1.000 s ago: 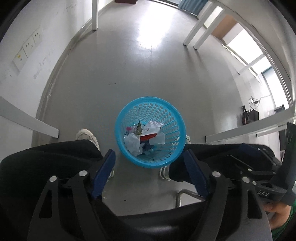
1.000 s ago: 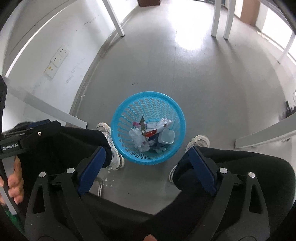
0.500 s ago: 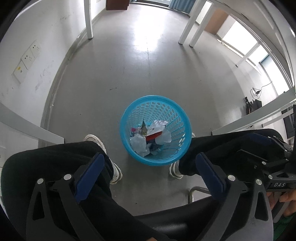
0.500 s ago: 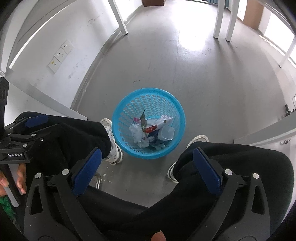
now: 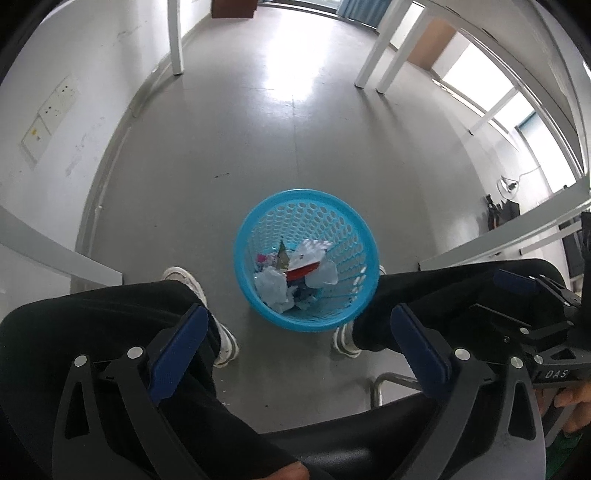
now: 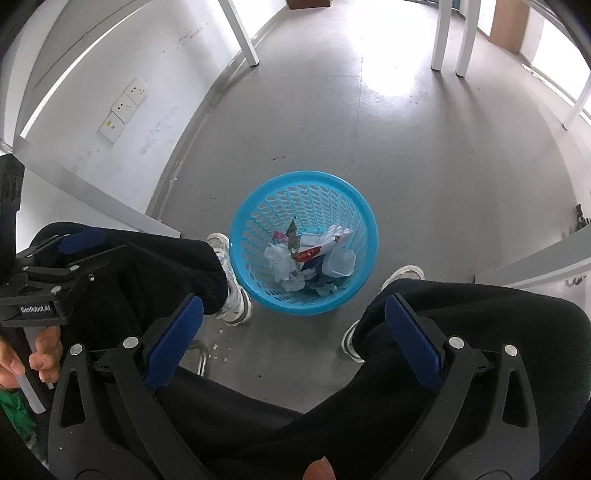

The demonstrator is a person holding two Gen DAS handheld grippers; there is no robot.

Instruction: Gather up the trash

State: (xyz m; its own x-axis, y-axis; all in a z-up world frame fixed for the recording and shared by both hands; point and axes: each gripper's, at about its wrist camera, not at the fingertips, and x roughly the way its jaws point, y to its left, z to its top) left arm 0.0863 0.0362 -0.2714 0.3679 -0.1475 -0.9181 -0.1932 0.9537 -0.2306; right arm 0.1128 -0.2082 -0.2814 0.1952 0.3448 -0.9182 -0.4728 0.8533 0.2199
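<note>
A round blue perforated basket (image 5: 314, 216) (image 6: 306, 197) stands on the grey floor between a seated person's white shoes. Inside lie crumpled white paper (image 5: 271, 288), a red and white wrapper (image 5: 303, 272) and a clear plastic cup (image 6: 338, 262). My left gripper (image 5: 297, 347) hovers above the near side of the basket, pointing steeply down, jaws wide open with nothing between them. My right gripper (image 6: 293, 341) hangs beside it in the same pose, also open with nothing between its pads.
The person's legs in black trousers (image 5: 110, 325) (image 6: 480, 325) flank the basket under both grippers. White table legs (image 5: 176, 37) (image 6: 443, 33) stand farther off. A white wall with sockets (image 6: 123, 109) runs along the left. A metal chair frame (image 5: 384, 384) shows below.
The left gripper's jaws have spread much wider than a second ago. The right gripper's jaws have widened a little. The basket and the trash in it have not moved.
</note>
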